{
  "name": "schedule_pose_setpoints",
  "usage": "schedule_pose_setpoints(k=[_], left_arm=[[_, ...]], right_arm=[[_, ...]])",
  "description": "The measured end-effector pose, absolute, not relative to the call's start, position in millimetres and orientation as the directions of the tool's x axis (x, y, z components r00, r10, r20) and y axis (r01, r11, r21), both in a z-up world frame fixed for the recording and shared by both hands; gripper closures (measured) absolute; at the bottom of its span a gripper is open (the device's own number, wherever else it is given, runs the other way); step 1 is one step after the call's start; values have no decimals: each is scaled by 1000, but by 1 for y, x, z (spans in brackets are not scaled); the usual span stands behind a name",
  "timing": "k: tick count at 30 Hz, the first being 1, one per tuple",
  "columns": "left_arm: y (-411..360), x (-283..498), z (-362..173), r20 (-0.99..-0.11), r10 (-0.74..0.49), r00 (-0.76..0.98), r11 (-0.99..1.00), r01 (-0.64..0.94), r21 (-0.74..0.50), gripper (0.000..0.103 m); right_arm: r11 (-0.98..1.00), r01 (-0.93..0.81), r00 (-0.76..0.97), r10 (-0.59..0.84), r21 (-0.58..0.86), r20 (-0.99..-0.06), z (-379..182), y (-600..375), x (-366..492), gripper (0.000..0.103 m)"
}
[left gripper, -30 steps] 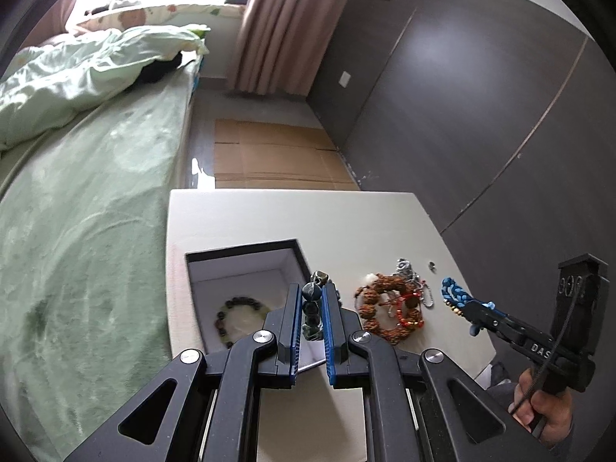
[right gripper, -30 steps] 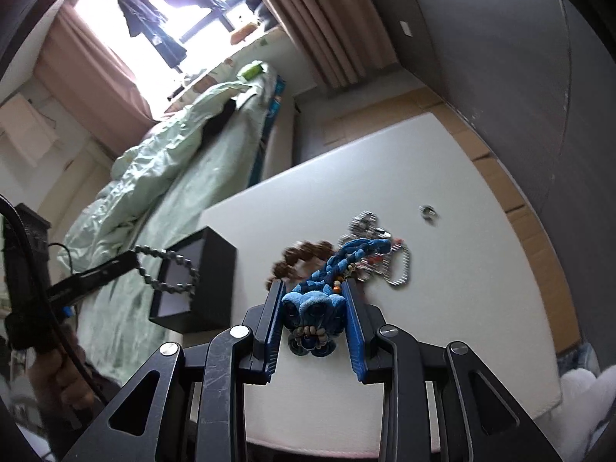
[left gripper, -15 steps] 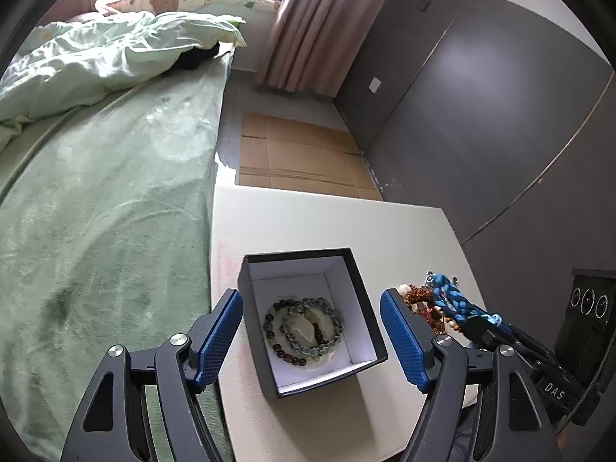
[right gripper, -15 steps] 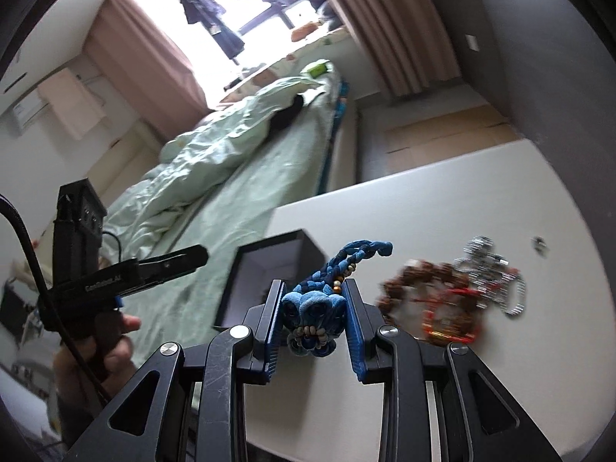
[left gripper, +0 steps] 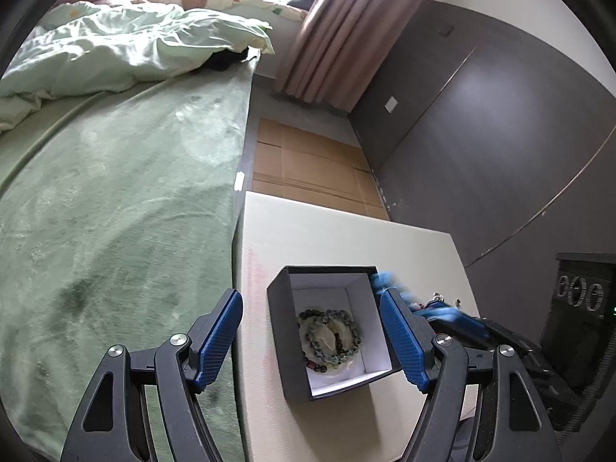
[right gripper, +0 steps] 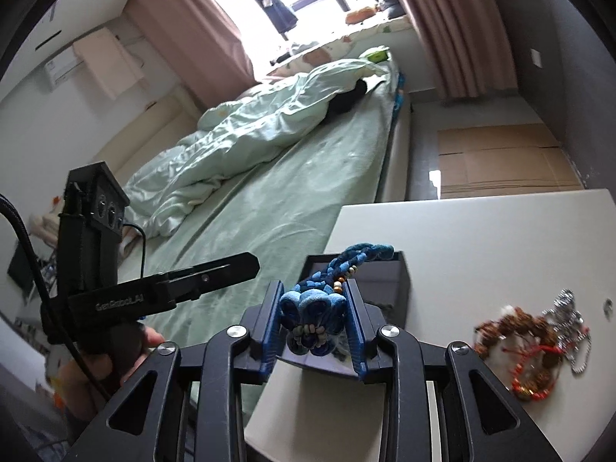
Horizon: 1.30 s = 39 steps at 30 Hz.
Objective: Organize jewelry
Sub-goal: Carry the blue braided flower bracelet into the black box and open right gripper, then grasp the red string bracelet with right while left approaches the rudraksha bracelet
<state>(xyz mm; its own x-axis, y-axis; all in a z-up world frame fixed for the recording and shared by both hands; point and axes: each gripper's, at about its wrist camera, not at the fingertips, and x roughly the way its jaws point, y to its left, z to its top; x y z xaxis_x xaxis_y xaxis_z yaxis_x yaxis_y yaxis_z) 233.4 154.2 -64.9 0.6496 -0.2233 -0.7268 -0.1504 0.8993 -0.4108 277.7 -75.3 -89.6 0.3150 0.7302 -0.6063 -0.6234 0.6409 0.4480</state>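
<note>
Your biggest risk sat with the right gripper (right gripper: 313,321): its jaws were clamped on the knotted end of the blue braided bracelet (right gripper: 348,265), and the free braid stuck out ahead of the fingertips, over the near wall of the black gift box (left gripper: 281,331). If you had let go from there, I judge the braid could have draped over the rim or dragged the light box along the white table (left gripper: 327,238) rather than dropping inside. The box also stood close to the table edge on your left, beside the green bed (left gripper: 115,211), so a snag might have nudged it off.

Your left gripper (left gripper: 312,340) was spread wide and held nothing, its blue pads straddling the box from above. That put it directly in the path of the right tool (the blue blur just past your left gripper's right finger was the bracelet arriving), so a collision between the two tools was possible.

Inside the box, directly between your left fingers, lay a grey-green bead bracelet (left gripper: 329,337), filling much of the white floor; the braid might have tangled with it.

To the right of your right gripper waited the unsorted pile: brown bead bracelet (right gripper: 512,323), red cord bracelet (right gripper: 537,369), silver chain (right gripper: 569,315) and, further right, a small ring (right gripper: 608,304).
</note>
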Motion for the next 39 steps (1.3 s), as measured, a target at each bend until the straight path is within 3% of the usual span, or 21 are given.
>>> schedule_pose_setpoints(k=[3, 8, 11, 23, 33, 39], left_arm=[[152, 234, -65, -727, -236, 645, 898, -141, -416, 28], [141, 235, -61, -721, -248, 648, 908, -104, -406, 25], [135, 237, -60, -717, -255, 649, 912, -84, -401, 21], [83, 246, -53, -705, -311, 637, 926, 36, -376, 21], [21, 259, -62, -730, -340, 593, 937, 148, -316, 21], [-7, 270, -71, -750, -341, 567, 940, 185, -287, 33]], right_arm=[[677, -589, 307, 692, 441, -653, -99, -73, 282, 41], [705, -556, 343, 677, 440, -651, -94, -94, 284, 39], [718, -547, 377, 671, 431, -639, -84, -112, 281, 31], [785, -485, 443, 601, 386, -666, -56, -180, 286, 30], [820, -345, 460, 572, 456, -679, -89, -241, 293, 30], [802, -288, 440, 596, 523, -672, -108, -263, 299, 34]])
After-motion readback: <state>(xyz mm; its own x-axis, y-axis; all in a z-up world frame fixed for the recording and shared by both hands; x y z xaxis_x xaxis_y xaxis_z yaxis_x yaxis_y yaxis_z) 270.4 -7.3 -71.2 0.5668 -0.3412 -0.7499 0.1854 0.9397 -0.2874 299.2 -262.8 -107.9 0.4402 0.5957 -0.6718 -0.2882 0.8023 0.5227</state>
